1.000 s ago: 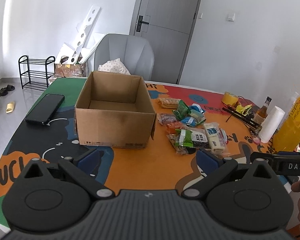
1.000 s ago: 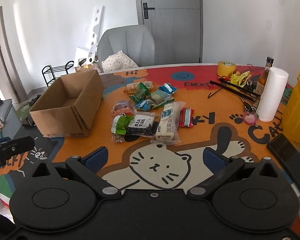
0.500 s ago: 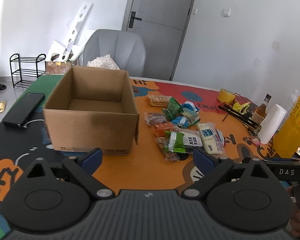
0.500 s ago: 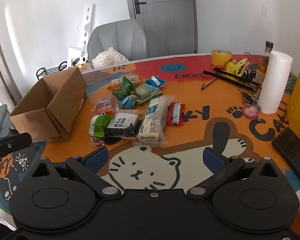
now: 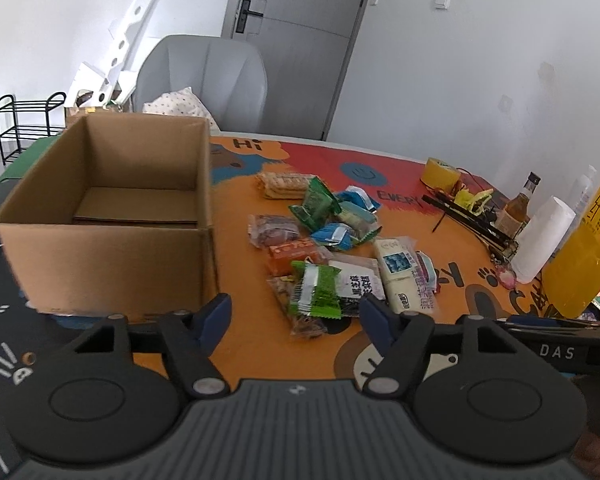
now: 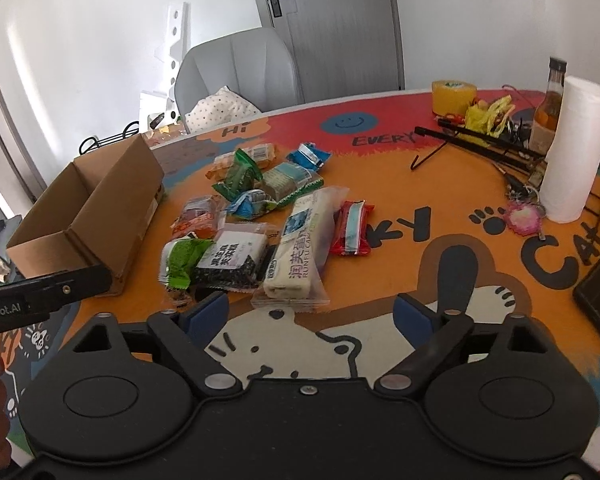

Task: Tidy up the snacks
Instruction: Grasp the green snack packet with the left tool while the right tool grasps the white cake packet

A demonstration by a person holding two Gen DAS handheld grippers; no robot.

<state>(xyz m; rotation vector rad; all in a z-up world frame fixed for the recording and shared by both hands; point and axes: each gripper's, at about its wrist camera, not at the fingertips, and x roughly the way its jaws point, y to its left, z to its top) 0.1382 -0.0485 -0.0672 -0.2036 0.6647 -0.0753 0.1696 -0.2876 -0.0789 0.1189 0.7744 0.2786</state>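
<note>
Bench with a bright cartoon cat mat fills both views. Cardboard box, open-topped with only a loose flat cardboard sheet inside, stands on its left part. Just right of the box lies a loose heap of wrapped snacks: a long white cake pack, a black-and-white packet, a green wrapper, a red bar and smaller blue and orange packs. Near the right edge stand a yellow juice bottle, a white paper roll and a brown glass bottle. The left hand-held gripper hovers before the green wrapper, its jaws closing and clasping nothing. The right hand-held gripper hangs before the white cake pack, its jaws closing too, likewise gripping nothing.
</note>
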